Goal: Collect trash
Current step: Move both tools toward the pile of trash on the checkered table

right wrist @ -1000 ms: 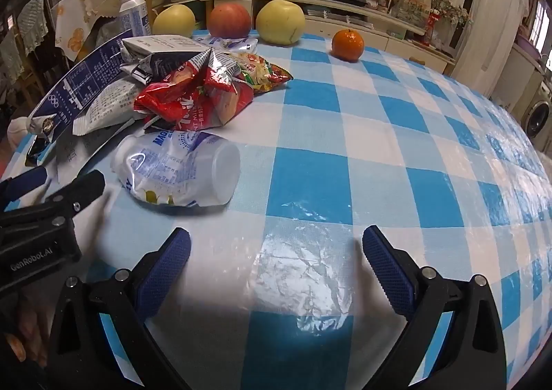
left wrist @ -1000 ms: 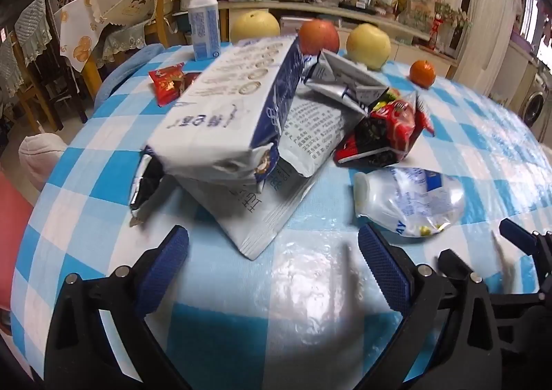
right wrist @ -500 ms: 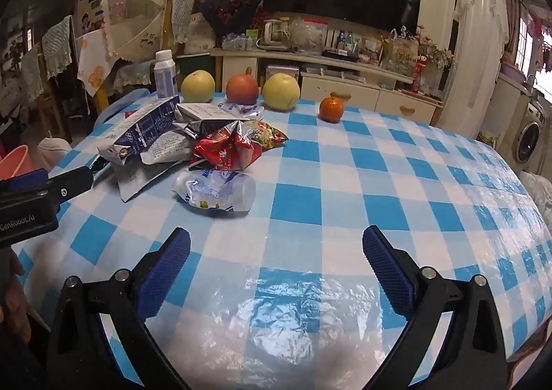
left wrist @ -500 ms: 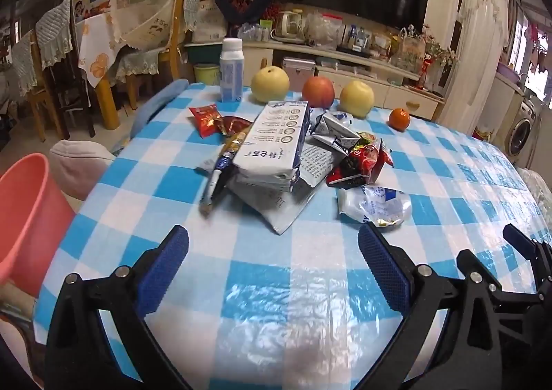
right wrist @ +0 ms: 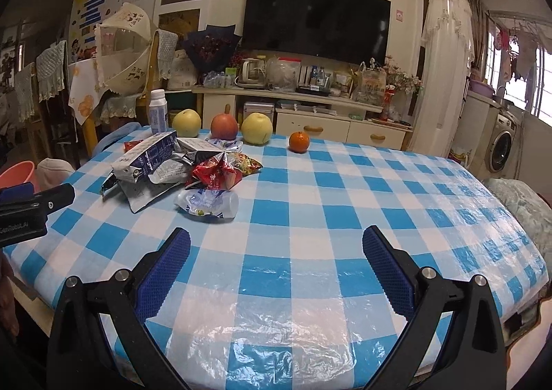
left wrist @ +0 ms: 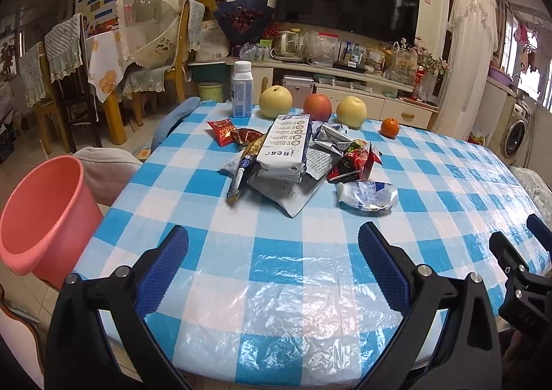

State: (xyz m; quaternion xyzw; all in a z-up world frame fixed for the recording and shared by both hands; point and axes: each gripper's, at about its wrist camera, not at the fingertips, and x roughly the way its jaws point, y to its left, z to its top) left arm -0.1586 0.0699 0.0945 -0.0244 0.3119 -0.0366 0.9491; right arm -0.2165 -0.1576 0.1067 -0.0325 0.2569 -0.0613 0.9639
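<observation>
Both the left gripper (left wrist: 272,252) and right gripper (right wrist: 276,253) are hovering wide apart and empty at the table's (left wrist: 310,286) near edge. The trash (left wrist: 286,162) is lying heaped mid-table, well apart from them, while the pink bin (left wrist: 41,214) is waiting beside the table's left edge for drop-offs.

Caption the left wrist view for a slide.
Open left gripper faces a trash pile on the checkered table, pink bin at left.

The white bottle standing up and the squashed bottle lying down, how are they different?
The white bottle stands upright at the table's far edge beside the fruit; the squashed bottle lies on its side, nearer the grippers. The white bottle keeps its shape; the squashed bottle is crumpled. Both carry blue-and-white labels.
</observation>
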